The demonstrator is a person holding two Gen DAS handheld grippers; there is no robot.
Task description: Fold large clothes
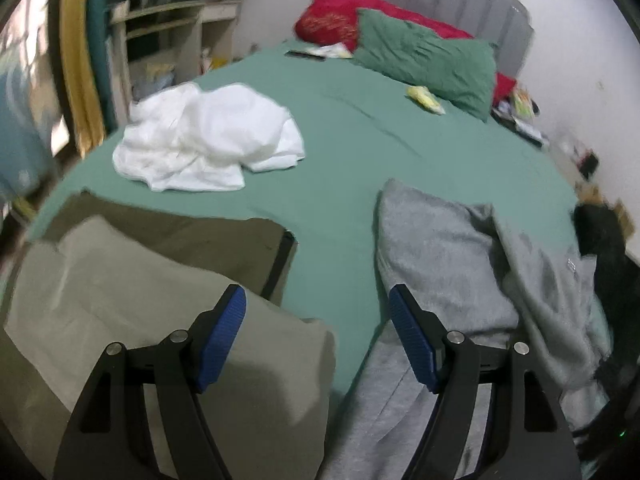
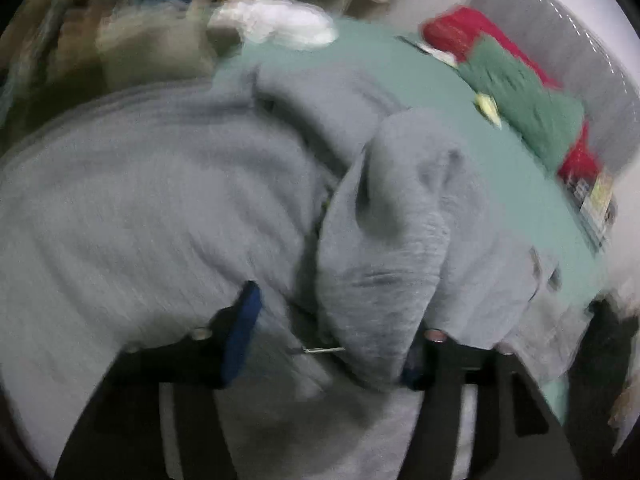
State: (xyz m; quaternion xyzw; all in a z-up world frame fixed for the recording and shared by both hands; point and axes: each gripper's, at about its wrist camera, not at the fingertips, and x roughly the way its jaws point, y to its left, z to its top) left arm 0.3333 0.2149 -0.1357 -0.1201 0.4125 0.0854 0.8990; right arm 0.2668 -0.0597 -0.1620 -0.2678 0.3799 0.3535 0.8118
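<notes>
Left wrist view: the left tool (image 1: 318,336) hangs spread and empty over the bed (image 1: 352,148), with bare sheet between its pads. The hoodie (image 1: 440,248), grey and rumpled, lies at 3 o'clock, running down to 5. A folded khaki garment (image 1: 120,280) sits at 8 o'clock and a white heap (image 1: 208,136) at 10. Closing here would likely pinch sheet, not cloth.

Right wrist view: heavily blurred. The right tool (image 2: 328,336) is spread, a thick grey fold of the hoodie (image 2: 392,240) bulging between its pads, not pinched. A zipper pull (image 2: 320,350) shows at 6 o'clock. Risks, as I judge them: grabbing several layers at once, snagging the zipper, or dragging the hoodie askew because the left side is unheld.
</notes>
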